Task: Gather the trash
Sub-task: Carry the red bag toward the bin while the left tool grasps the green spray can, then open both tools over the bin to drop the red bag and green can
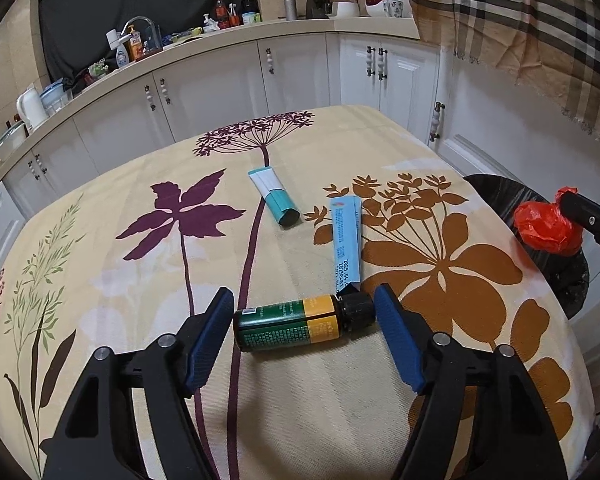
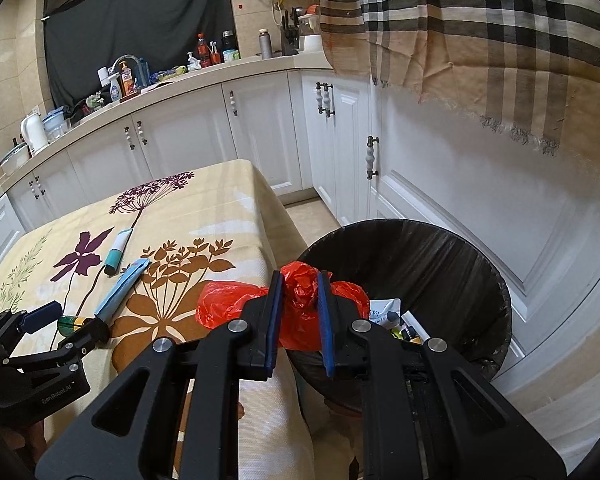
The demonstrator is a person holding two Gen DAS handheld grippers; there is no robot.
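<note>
Left tongs: released, straddling bottle; right tongs: clenched on red bag, bin at 1 o'clock; bottle could be rolled away by an off-centre squeeze

Bottle label text is too tiny to read, and the red bag hides part of the bin behind it.
</note>
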